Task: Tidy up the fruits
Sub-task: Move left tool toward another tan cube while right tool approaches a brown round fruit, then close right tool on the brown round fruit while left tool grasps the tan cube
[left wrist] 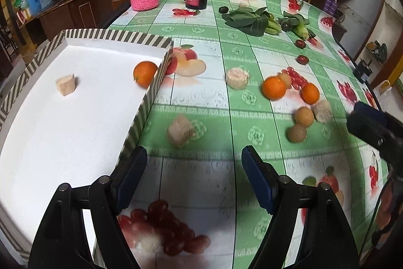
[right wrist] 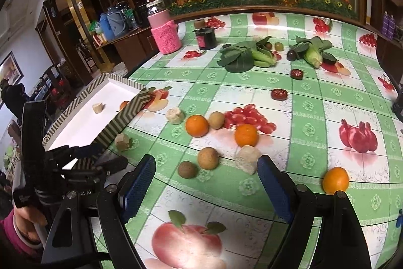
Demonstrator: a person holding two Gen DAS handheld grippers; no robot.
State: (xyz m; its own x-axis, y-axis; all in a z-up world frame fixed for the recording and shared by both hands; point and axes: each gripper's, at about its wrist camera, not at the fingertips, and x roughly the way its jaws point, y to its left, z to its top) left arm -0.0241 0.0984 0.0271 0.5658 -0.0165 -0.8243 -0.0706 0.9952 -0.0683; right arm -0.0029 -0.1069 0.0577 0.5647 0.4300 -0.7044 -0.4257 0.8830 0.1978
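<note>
Now the left gripper (left wrist: 194,177) hangs over the table (left wrist: 221,168) with its jaws apart and nothing between them. Just ahead of its left finger stands the striped tray (left wrist: 141,122), which holds one orange (left wrist: 145,73) against the near wall and a pale cube (left wrist: 66,85) further left. Ahead, slightly left, lies another pale cube (left wrist: 179,129) on the cloth. The right gripper (right wrist: 206,183) is also open and empty (its pads touch nothing). Just beyond its fingertips lie two brown round fruits (right wrist: 207,158), a pale chunk (right wrist: 247,159) and two oranges (right wrist: 246,135); a third orange (right wrist: 335,180) sits to its right.
</note>
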